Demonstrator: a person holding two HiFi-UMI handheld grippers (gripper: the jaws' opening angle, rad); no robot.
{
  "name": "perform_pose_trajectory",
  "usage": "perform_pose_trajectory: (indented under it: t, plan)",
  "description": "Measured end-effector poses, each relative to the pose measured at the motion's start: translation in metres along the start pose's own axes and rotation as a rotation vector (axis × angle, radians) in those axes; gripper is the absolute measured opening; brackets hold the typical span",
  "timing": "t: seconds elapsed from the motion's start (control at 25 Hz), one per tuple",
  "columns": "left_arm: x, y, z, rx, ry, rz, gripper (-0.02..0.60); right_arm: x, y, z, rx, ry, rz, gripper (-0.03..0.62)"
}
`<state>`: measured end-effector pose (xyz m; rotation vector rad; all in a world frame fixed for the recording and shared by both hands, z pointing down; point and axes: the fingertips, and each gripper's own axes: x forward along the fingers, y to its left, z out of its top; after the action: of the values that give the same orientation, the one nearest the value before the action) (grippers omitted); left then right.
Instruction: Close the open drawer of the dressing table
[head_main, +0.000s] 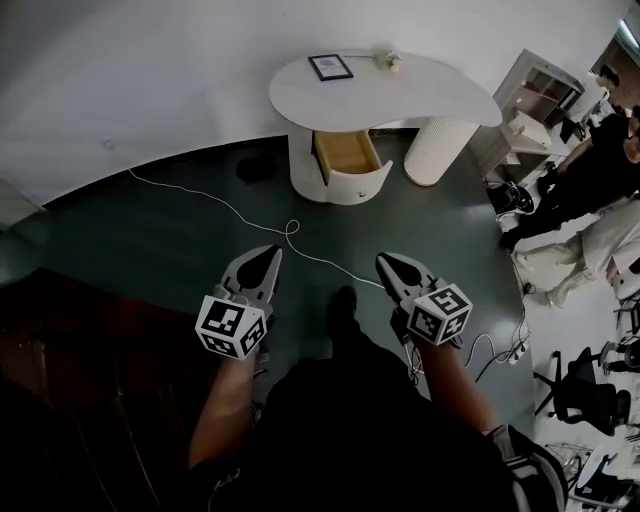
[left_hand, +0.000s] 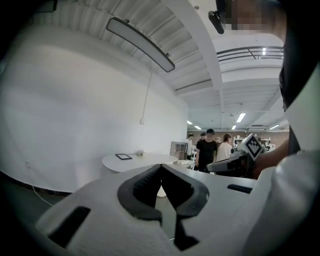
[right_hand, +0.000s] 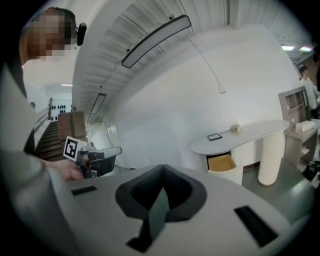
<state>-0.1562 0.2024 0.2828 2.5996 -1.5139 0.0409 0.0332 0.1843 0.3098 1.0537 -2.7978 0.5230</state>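
Note:
The white dressing table (head_main: 400, 95) stands far ahead against the curved wall. Its wood-lined drawer (head_main: 347, 158) is pulled out toward me; the right gripper view shows the same drawer (right_hand: 221, 163) open under the table top (right_hand: 250, 133). My left gripper (head_main: 266, 256) and right gripper (head_main: 388, 264) hover side by side over the dark floor, well short of the table. Both are shut with nothing between the jaws, as seen at the left gripper (left_hand: 161, 169) and the right gripper (right_hand: 162, 169). In the left gripper view the table (left_hand: 137, 161) shows only its top.
A white cable (head_main: 250, 215) snakes across the floor between me and the table. A picture frame (head_main: 330, 67) and a small ornament (head_main: 392, 60) sit on top. People (head_main: 590, 170), a shelf unit (head_main: 540, 95) and an office chair (head_main: 585, 390) are at the right.

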Motion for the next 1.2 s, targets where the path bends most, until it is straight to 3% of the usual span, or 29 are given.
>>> perform_pose_trajectory:
  t: [0.24,0.48,0.64,0.88,1.2]
  plan:
    - [0.061,0.059,0.009,-0.009,0.023,0.033,0.008,0.069,-0.058,0.025,0.000,0.012,0.024,0.003]
    - [0.164,0.104,0.036,-0.021,0.034,0.072,0.012,0.134,-0.137,0.067,0.015,0.045,0.065,0.003]
    - [0.223,0.126,0.046,-0.034,0.022,0.079,0.013,0.169,-0.166,0.073,-0.010,0.109,0.112,0.003]
    - [0.279,0.142,0.024,-0.079,0.082,0.024,0.009,0.206,-0.200,0.061,0.037,0.141,0.102,0.003]
    - [0.326,0.162,-0.021,-0.140,0.187,-0.071,0.009,0.232,-0.250,0.037,0.095,0.192,0.006,0.003]
